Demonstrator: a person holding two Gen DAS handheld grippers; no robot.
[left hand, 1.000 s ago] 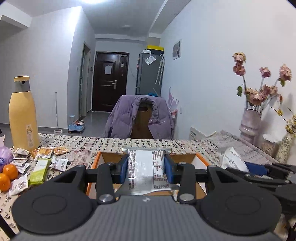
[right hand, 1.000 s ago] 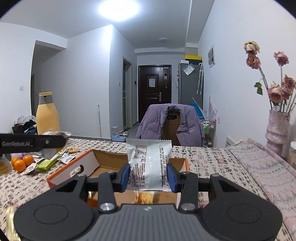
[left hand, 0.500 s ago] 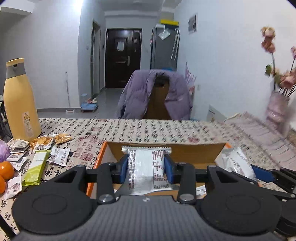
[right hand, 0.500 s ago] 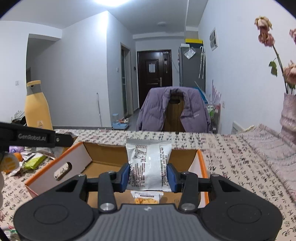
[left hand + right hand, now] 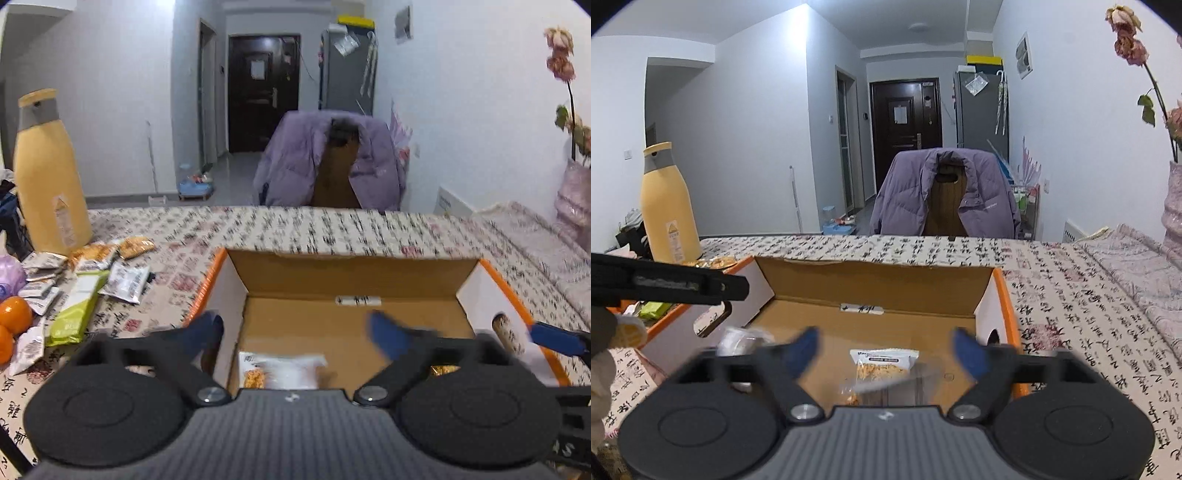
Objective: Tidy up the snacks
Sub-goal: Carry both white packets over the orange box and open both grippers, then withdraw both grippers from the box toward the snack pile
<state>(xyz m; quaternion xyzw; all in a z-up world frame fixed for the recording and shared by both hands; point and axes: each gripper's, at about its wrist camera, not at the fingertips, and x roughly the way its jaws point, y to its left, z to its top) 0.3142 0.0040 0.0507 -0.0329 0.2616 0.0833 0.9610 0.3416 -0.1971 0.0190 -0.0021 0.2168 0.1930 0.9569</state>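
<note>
An orange-rimmed cardboard box stands open on the patterned tablecloth; it also shows in the right wrist view. My left gripper is open and empty over the box, above a snack packet on the box floor. My right gripper is open and empty over the same box, above a snack packet and a blurred packet beneath it. Several loose snack packets and a green bar lie on the table left of the box.
A tall yellow bottle stands at the far left, with oranges near it. A chair with a purple jacket stands behind the table. A vase with dried flowers stands at the right. The left gripper's arm crosses the right view.
Both grippers held a white snack packet and have opened. The packets have dropped into the box. Both cameras have tilted down over the box.
</note>
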